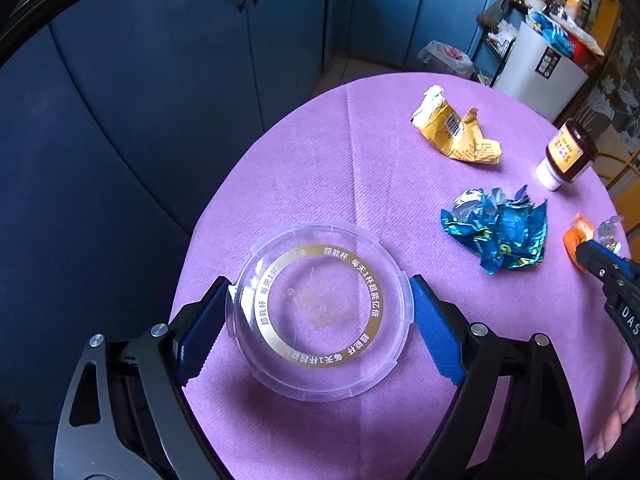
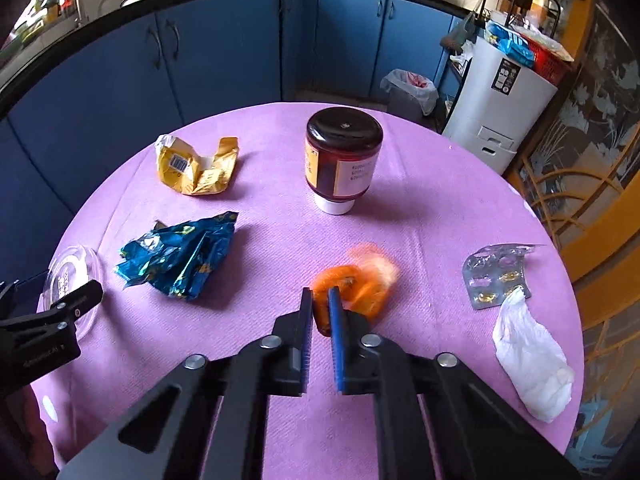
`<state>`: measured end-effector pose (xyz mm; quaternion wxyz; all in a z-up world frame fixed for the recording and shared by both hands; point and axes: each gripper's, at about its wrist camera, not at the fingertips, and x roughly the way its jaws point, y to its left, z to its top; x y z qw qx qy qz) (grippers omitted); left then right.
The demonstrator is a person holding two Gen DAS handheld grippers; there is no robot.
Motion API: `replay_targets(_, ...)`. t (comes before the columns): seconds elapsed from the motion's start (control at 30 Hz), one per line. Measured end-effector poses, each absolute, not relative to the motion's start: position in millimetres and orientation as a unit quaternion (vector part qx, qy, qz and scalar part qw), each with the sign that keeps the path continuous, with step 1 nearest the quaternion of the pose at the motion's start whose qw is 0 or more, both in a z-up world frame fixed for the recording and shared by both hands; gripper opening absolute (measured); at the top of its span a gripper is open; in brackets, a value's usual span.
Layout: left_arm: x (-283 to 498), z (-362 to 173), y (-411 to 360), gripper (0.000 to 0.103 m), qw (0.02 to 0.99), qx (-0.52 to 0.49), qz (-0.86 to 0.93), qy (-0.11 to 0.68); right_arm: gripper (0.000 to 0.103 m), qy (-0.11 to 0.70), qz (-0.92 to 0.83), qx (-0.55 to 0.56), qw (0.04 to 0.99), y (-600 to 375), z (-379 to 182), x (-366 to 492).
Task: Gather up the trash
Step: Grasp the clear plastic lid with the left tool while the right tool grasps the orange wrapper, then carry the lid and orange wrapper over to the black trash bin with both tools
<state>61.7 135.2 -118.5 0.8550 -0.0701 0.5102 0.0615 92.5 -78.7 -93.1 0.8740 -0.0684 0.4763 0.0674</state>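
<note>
A round table under a purple cloth [image 2: 420,208] carries everything. The left gripper [image 1: 316,312] has its fingers spread on either side of a clear plastic lid [image 1: 320,312], both blue pads right at its rim. Beyond the right gripper [image 2: 320,308], whose fingers pinch a blurred orange wrapper [image 2: 360,280], a dark jar [image 2: 342,156] stands upside down on its white cap. Left of those fingers lie a crumpled blue foil wrapper [image 2: 180,260] and, farther off, a yellow packet [image 2: 192,168]; to their right a white tissue [image 2: 528,364] touches a silver pill blister [image 2: 496,272].
</note>
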Motion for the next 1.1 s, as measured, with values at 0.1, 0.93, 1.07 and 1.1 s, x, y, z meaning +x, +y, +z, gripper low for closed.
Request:
replay_targets(0.1,57,-110,132,0.086,0.862,-0.064,0.065,0.499,0.008,0.467,0.070,-0.075,0.878,-79,-89,85)
replay_targets(0.93,34,-55,14,0.087,0.894,0.001,-0.016,0.448,0.007,0.425,0.042,-0.009,0.904,-172,-40,32)
replay_targets(1.07,33,-53,-4,0.087,0.894,0.013,-0.026,0.447,0.007,0.421,0.032,0.002,0.907,-191,-38,26)
replay_targets(1.1,33,-53,-9,0.087,0.894,0.016,-0.028,0.447,0.007,0.420,0.031,0.005,0.907,-195,-37,24)
